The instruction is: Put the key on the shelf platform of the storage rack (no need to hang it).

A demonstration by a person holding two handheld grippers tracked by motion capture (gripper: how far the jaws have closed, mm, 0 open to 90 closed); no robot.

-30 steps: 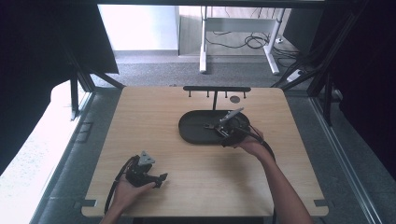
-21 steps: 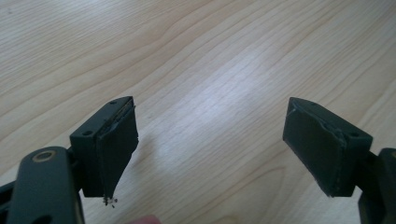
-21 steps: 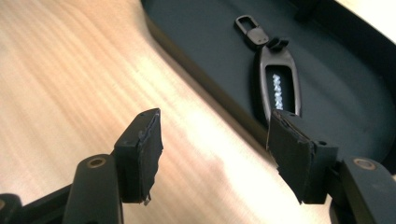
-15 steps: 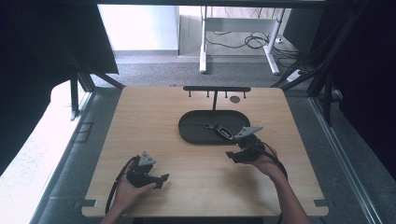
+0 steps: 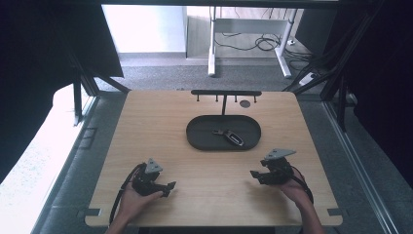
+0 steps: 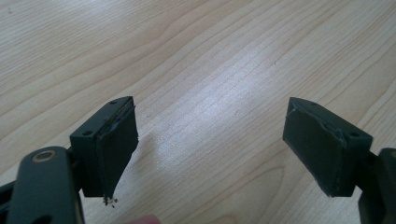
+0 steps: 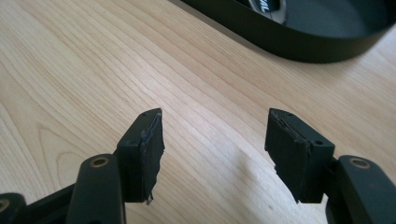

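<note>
1. Left tongs [image 5: 168, 187]: near edge of the table [image 5: 160, 126], left side, in a hand [image 5: 131, 202] cut off by the lower frame. Jaws wide, nothing between them; bare wood under them in the left gripper view [image 6: 210, 144]. A cable loops from the body toward the wrist.

2. Right tongs [image 5: 254, 175]: near edge, right side, held by a hand [image 5: 292, 187] whose forearm runs out of frame. Jaws have just been closing, yet stand well apart with nothing between them; bare wood below in the right gripper view [image 7: 215, 149]. Grey plate on top.

3. Tray [image 5: 195, 139]: dark oval, mid-table, beyond the right tongs and apart from them. Its wall [image 7: 299, 46] is cut off at the top of the right gripper view.

4. Key fob [image 5: 233, 138]: lies inside the tray, right of centre, with a small attachment toward its left. Details too small to make out.

5. Rack [image 5: 225, 92]: black bar on a post at the far edge, behind the tray. Pegs hang under it; a small round dark spot beside it cannot be identified.
</note>
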